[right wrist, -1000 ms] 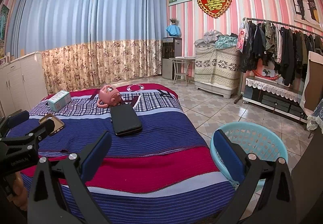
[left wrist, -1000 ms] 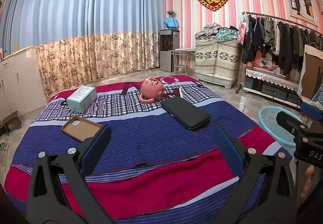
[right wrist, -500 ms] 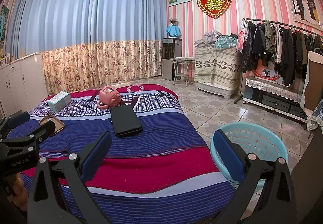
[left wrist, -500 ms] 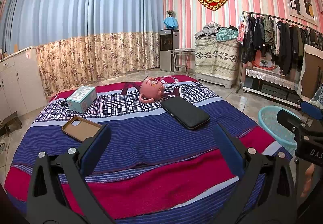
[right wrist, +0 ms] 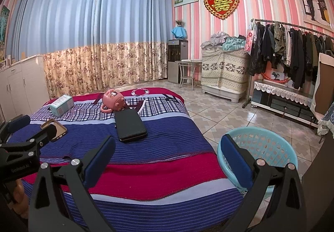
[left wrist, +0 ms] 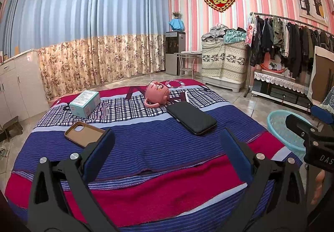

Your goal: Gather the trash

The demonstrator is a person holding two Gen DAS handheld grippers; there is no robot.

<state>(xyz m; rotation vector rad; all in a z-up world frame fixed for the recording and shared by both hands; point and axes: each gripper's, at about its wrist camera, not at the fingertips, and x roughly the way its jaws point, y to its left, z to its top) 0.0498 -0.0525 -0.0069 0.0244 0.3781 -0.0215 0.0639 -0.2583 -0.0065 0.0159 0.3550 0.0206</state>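
Note:
On the striped bed [left wrist: 150,148] lie a brown phone case [left wrist: 83,133], a teal box [left wrist: 84,103], a pink cup on its side [left wrist: 156,93] and a black wallet-like case [left wrist: 191,117]. They also show in the right wrist view: phone case [right wrist: 54,129], box [right wrist: 62,105], cup [right wrist: 112,101], black case [right wrist: 129,125]. A light blue basket [right wrist: 271,148] stands on the floor right of the bed. My left gripper [left wrist: 167,152] is open and empty over the bed's near part. My right gripper [right wrist: 167,156] is open and empty, between bed and basket.
A clothes rack [left wrist: 292,43] and a low cabinet [left wrist: 279,89] stand at the right wall. White cupboards [left wrist: 14,85] are at the left. A covered stack [left wrist: 224,64], a small table [left wrist: 187,58] and a water dispenser [left wrist: 174,52] stand at the back. Tiled floor [right wrist: 229,115] lies right of the bed.
Both grippers have stayed open and nearly still; the views shift only slightly.

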